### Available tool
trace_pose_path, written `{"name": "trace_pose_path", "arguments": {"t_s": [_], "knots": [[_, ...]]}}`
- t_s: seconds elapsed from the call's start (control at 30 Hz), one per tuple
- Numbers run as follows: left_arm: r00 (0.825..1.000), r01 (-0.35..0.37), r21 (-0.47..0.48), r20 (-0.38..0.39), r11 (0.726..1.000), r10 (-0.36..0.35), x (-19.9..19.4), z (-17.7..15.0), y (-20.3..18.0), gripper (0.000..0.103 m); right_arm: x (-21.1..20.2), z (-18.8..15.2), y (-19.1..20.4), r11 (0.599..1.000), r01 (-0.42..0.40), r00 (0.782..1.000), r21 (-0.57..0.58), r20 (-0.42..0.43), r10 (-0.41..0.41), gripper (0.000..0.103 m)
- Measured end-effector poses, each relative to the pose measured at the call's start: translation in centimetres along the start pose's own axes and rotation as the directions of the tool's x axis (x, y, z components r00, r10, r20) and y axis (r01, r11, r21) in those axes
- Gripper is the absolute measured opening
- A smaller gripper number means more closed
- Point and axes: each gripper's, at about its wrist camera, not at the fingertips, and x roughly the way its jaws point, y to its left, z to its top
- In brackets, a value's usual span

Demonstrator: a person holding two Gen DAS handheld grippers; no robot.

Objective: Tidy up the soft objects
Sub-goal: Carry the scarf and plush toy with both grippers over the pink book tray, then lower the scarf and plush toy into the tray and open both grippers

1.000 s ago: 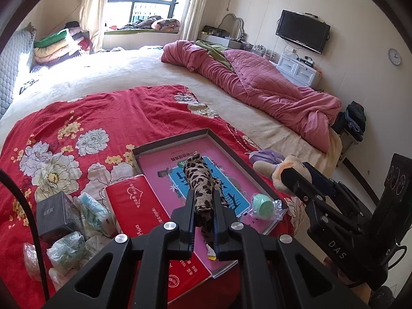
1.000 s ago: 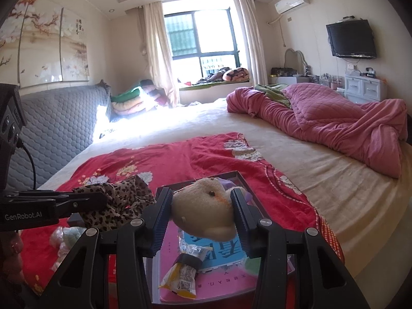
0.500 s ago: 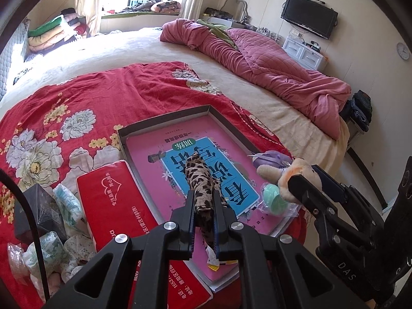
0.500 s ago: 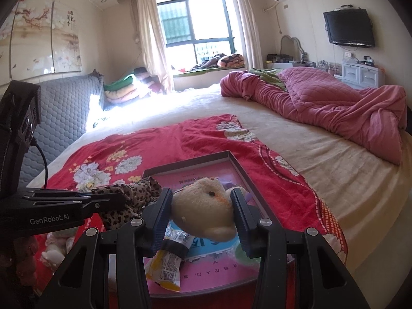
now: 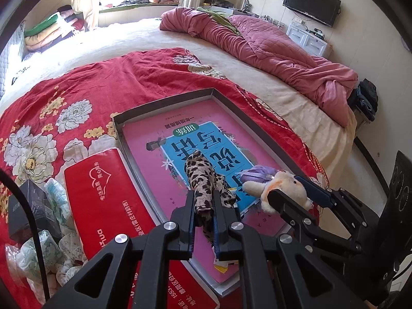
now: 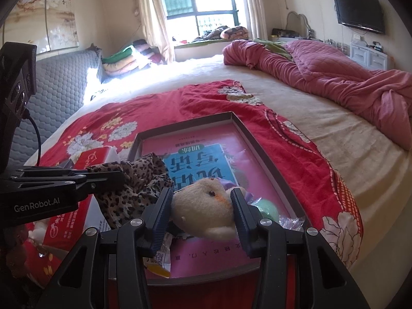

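Observation:
My left gripper (image 5: 203, 200) is shut on a leopard-print cloth (image 5: 202, 177), held over the shallow grey tray (image 5: 164, 103) with a pink and blue book (image 5: 180, 134) in it. The cloth also shows in the right wrist view (image 6: 134, 177), hanging from the left gripper (image 6: 113, 177). My right gripper (image 6: 202, 200) is shut on a cream plush toy (image 6: 206, 206) with a purple part, low over the tray's (image 6: 185, 123) near end. The plush (image 5: 280, 188) and right gripper (image 5: 291, 188) show in the left wrist view.
A red tissue pack (image 5: 103, 193) lies left of the tray on the red floral blanket (image 5: 77, 90). A black box (image 5: 31, 206) and wrapped packets (image 5: 46, 252) lie further left. A snack packet (image 6: 159, 260) and green object (image 6: 267, 208) are in the tray. A pink quilt (image 5: 270, 49) lies far right.
Both grippers have moved forward and lower over the tray, each still holding its object. The plush now sits close beside the cloth above the book.

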Motion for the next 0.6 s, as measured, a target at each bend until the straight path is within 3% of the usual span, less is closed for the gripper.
{"name": "trace_pose_path", "arguments": {"t_s": [0.33, 0.6], "knots": [[0.999, 0.001, 0.011, -0.032, 1.0, 0.0, 0.6, -0.3, 0.0, 0.011, 2.1, -1.1, -0.5, 1.0, 0.015, 0.993, 0.019, -0.118, -0.013, 0.048], [0.999, -0.001, 0.014, -0.053, 1.0, 0.002, 1.0, -0.6, 0.0, 0.011, 2.7, -1.4, -0.4, 1.0, 0.01, 0.987, 0.024, -0.158, -0.006, 0.05]]}}
